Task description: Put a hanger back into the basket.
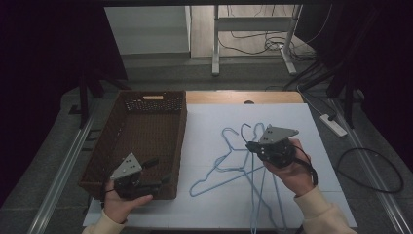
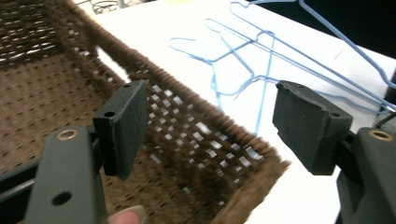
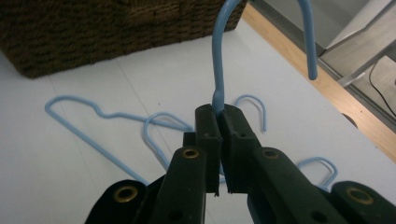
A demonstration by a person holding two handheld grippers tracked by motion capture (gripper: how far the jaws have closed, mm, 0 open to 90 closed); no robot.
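Observation:
Several light-blue wire hangers (image 1: 229,168) lie tangled on the white sheet (image 1: 204,204). My right gripper (image 1: 251,146) is shut on the neck of one blue hanger (image 3: 217,60), just below its hook, which rises above the pads in the right gripper view (image 3: 219,114). That hanger's body (image 1: 263,195) trails toward the near table edge. Other hangers (image 3: 93,112) lie on the sheet beneath it. At the near right corner of the brown woven basket (image 1: 136,141), my left gripper (image 1: 158,171) stands open. Its pads (image 2: 126,121) hold nothing, and the basket rim (image 2: 187,98) runs between them.
The basket (image 3: 93,32) takes up the table's left side. A strip of bare wooden table (image 1: 243,97) shows beyond the sheet. On the floor lie a white power strip (image 1: 333,124) and cables (image 1: 370,170) to the right; metal desk legs (image 1: 215,44) stand behind.

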